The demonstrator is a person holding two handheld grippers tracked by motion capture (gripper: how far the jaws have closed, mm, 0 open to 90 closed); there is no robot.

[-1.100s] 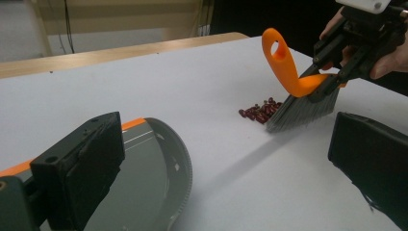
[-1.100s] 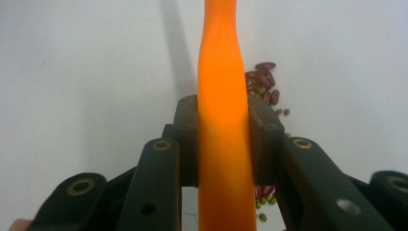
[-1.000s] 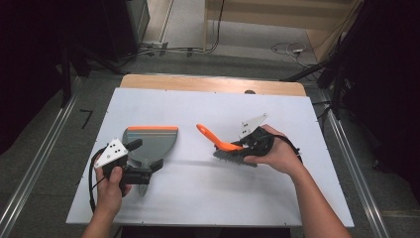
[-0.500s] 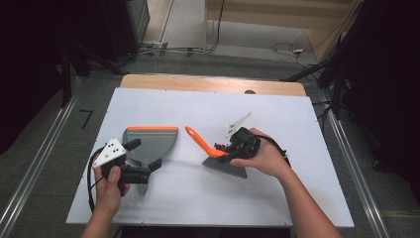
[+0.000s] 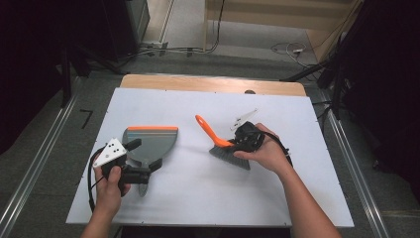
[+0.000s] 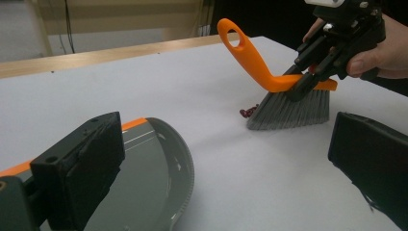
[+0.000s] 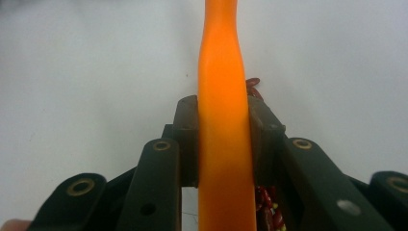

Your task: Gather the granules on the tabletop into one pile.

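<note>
The sweeping looks only partly done: a small cluster of red beans [image 6: 248, 112] lies on the white desk [image 5: 198, 198] at the brush's bristle edge, well apart from the dustpan [image 5: 148, 141], whose pan looks empty. The right claw [image 5: 236, 144] is clamped on the hand brush [image 6: 284, 96], bristles on the desk, orange handle slanting up and away toward the far-left. The left claw [image 5: 148, 171] holds the dustpan's handle, its orange lip facing the far edge.

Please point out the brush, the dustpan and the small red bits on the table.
brush [image 6: 288, 108], left gripper view, on its grey bristles
dustpan [image 5: 148, 144], high view, on its grey tray
red bits [image 6: 247, 112], left gripper view, beside the bristles
</note>
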